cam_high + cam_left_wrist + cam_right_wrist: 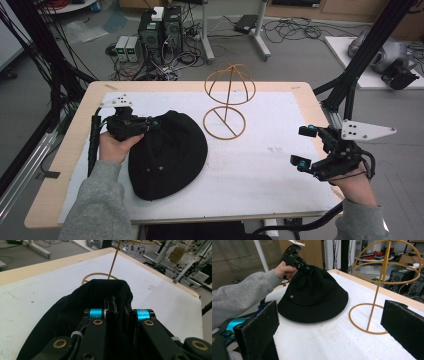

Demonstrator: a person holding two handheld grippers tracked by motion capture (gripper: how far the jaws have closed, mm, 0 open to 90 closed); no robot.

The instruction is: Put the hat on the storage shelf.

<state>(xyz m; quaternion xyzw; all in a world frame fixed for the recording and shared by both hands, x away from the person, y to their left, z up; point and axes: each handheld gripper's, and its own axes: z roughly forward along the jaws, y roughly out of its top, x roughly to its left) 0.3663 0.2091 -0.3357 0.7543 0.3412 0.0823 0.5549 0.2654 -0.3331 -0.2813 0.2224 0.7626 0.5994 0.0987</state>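
Observation:
A black bucket hat (pixel 170 155) lies on the white mat at the table's left. My left gripper (pixel 152 124) is shut on the hat's crown; in the left gripper view the black cloth (pixel 62 315) is pinched between the jaws (pixel 120 307). In the right gripper view the hat (pixel 314 295) is pulled up at its top by the left gripper (pixel 305 268). A yellow wire hat stand (pixel 227 107) stands upright just right of the hat. My right gripper (pixel 303 146) hovers open near the table's right edge, its jaws (pixel 330 322) wide apart with nothing between them.
The white mat (pixel 280 160) covers most of the wooden table (pixel 65 165). Black frame poles (pixel 350 85) rise at the right and left sides. Computers and cables (pixel 160 35) sit on the floor beyond the far edge.

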